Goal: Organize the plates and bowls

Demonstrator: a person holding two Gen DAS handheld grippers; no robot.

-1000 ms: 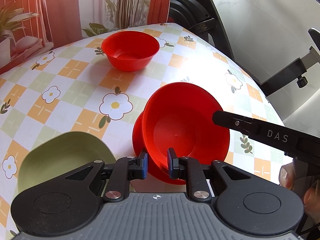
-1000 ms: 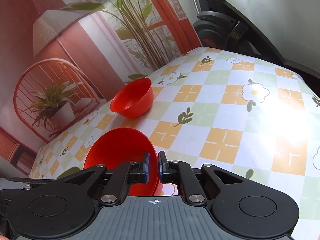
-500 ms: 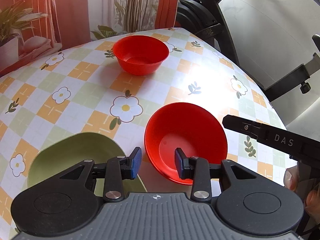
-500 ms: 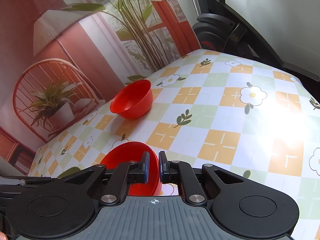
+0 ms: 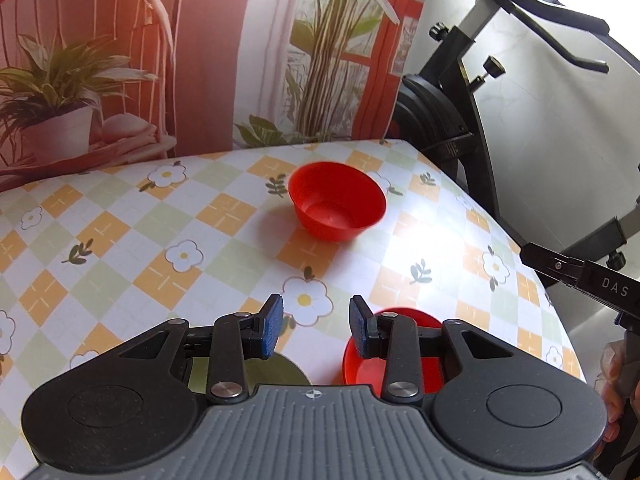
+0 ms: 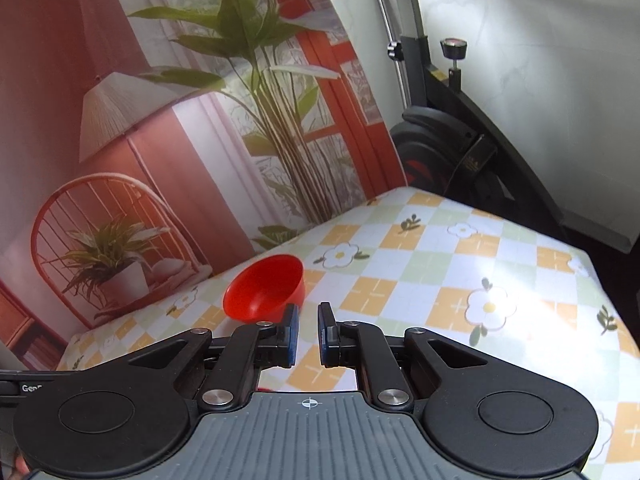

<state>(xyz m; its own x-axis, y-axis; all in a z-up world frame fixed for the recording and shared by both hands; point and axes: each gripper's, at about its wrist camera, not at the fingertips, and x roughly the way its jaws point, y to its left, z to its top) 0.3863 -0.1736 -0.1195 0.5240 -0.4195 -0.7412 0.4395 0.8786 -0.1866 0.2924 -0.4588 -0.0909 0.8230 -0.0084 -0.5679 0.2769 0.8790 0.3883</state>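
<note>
My left gripper [image 5: 316, 326] is open, held above the table with nothing between its fingers. Just below its right finger a red bowl [image 5: 358, 372] sits upright on the flowered tablecloth [image 5: 120, 240], mostly hidden by the gripper body. A green plate [image 5: 290, 370] peeks out beside it, under the left finger. A second red bowl [image 5: 337, 206] stands alone farther back; in the right wrist view this far bowl [image 6: 264, 292] appears beyond the fingers. My right gripper [image 6: 308, 334] holds nothing, its pads a narrow gap apart. Its body [image 5: 580, 280] shows at the table's right edge.
A black exercise bike [image 5: 452, 120] stands close behind the table's far right corner. A printed backdrop [image 5: 120, 60] of plants and a chair rises along the table's back edge. A hand [image 5: 612, 364] holds the right gripper off the table's right edge.
The right gripper set the near red bowl down flat and came off it. The left gripper opened wider. Both views have risen and tilted up towards the far bowl.
</note>
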